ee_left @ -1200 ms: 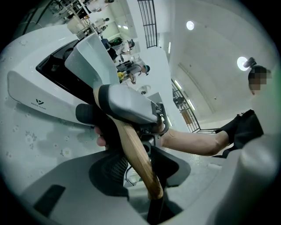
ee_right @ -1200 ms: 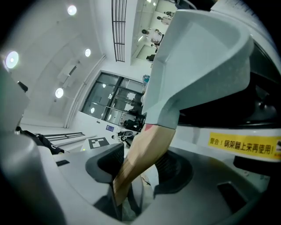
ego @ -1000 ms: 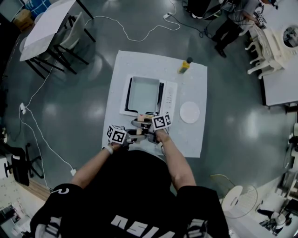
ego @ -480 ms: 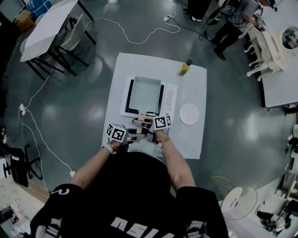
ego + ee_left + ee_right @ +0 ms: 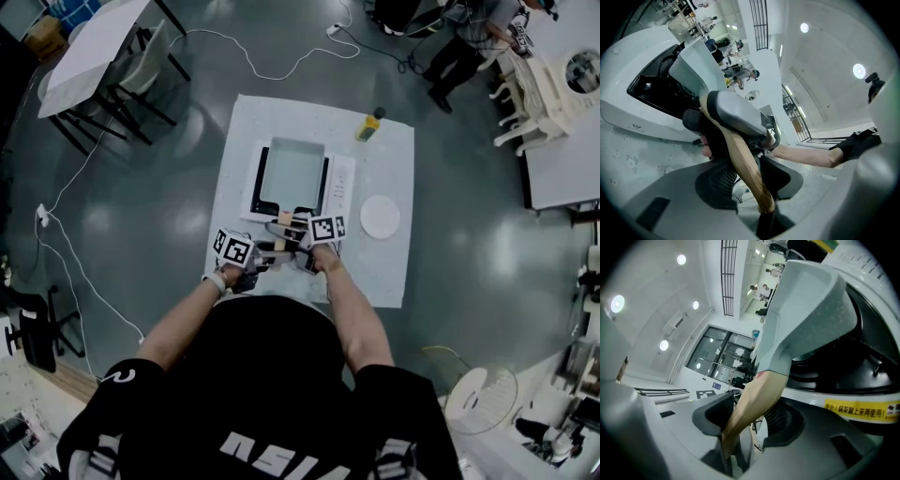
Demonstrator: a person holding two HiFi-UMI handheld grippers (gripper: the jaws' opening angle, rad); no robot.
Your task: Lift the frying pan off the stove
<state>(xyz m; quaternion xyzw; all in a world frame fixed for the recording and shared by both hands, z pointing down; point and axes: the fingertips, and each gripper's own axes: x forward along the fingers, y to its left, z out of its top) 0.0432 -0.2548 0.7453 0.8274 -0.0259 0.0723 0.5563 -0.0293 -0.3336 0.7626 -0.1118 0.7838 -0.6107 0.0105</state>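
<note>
the frying pan point(image 5: 292, 174), a grey rectangular one, sits over the stove point(image 5: 341, 190) straight ahead of both your grippers. its wooden handle point(image 5: 284, 218) points back toward you. none of the views settles whether its base rests on the burner or hangs just clear of it.

you have both tools on that handle. your right gripper point(image 5: 750, 420) clasps it nearer the pan. in the right gripper view the wooden handle point(image 5: 757, 399) rises out of the jaws, pinched between the two ribbed pads. just beyond them it joins the frying pan point(image 5: 811, 305), with the stove point(image 5: 862, 371) and its black top beneath and to the right.

your left gripper point(image 5: 745, 176) is clamped on the handle's free end, behind the right one. in the left gripper view the wood point(image 5: 740, 154) slants between the pads. the grey body of the right gripper point(image 5: 736, 112) wraps the handle just ahead, and past it the frying pan point(image 5: 696, 65) stands over the stove point(image 5: 628, 110).

in the head view the two grippers sit close side by side at the stove's near edge. the stove stands on a white table point(image 5: 384, 267). to the right of your right gripper, near it on the table, lies a round white plate point(image 5: 380, 216). farther ahead and to the right, beyond the stove's far corner, stands a yellow bottle point(image 5: 369, 129) with a dark cap.
</note>
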